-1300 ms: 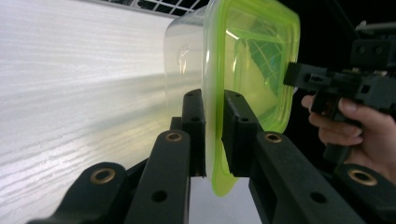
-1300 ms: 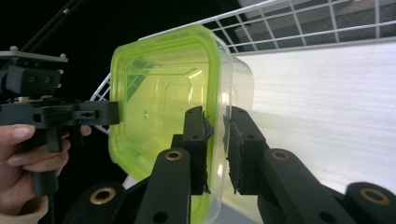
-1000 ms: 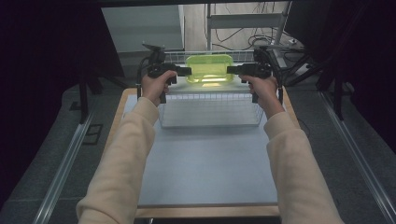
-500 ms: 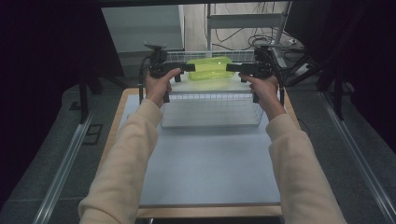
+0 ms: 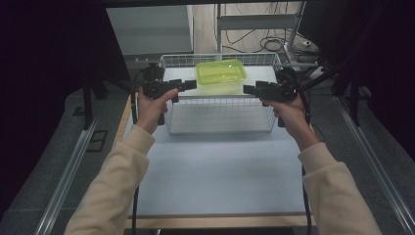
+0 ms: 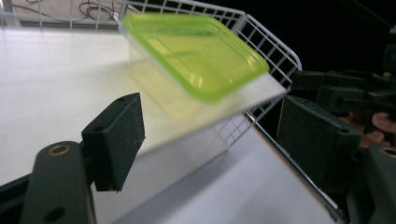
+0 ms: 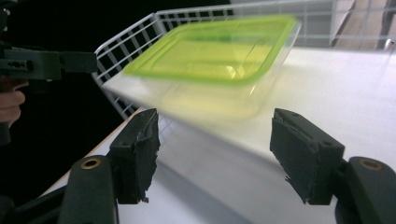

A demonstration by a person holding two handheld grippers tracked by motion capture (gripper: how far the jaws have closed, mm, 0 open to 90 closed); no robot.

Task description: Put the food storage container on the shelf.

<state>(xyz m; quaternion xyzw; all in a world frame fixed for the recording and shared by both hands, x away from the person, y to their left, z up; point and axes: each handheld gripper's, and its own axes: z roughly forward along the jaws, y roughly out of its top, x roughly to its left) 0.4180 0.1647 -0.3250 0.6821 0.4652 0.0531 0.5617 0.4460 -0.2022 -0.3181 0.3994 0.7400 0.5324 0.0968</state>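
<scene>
Box: a clear box [image 5: 221, 76] with a green lid [image 6: 194, 51] is set on the white shelf [image 5: 178, 74] inside the wire basket [image 5: 220, 117], toward the back rail.
Left gripper [image 5: 188, 84]: its jaws have just been opening; they are spread wide, with nothing between them, and it is held just left of the box.
Right gripper [image 5: 250, 89]: its jaws have just been opening too; nothing is held, and it is kept just right of the box.
Step in hand: release and withdrawal of the 2 grippers, as judged.
Done well: both are drawn straight outward, level, so the lid is not nudged.
Risk: a jaw may be caught on the basket wire.
</scene>
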